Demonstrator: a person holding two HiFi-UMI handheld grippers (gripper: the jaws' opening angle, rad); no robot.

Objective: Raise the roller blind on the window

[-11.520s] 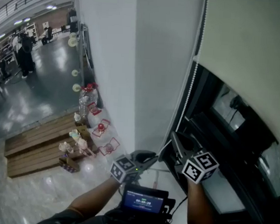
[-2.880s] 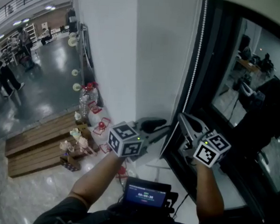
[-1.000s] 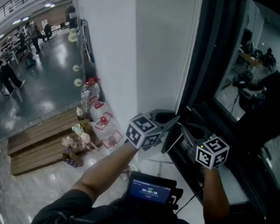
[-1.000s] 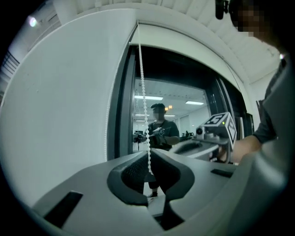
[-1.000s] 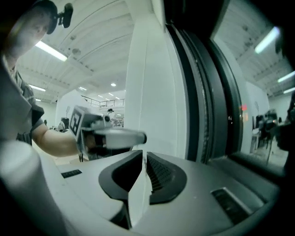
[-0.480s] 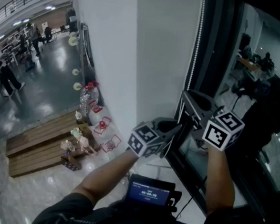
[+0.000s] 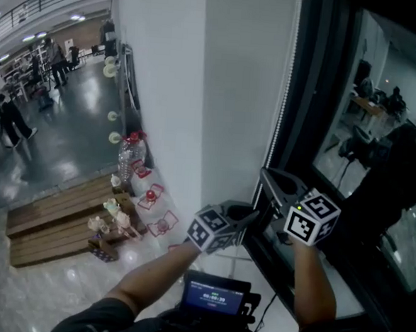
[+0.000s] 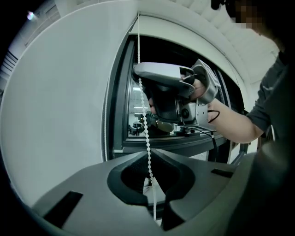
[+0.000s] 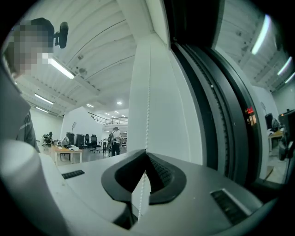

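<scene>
Now the window [image 7: 366, 137] fills the right of the head view uncovered. The roller blind that hung over it earlier has gone up past the top edge, so I judge the raise nearly done. The bead chain [image 8: 146, 133] hangs centre frame. My right tongs [image 7: 268, 174], the upper pair, have just been closing and clench it. My left tongs [image 7: 254, 215], lower, grip it too, both pointing roughly level.

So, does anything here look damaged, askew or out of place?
Nothing stands out. The bead chain hangs straight beside the window frame, unbroken where visible, and the glass looks whole. The water bottle by the wall stands upright.
</scene>
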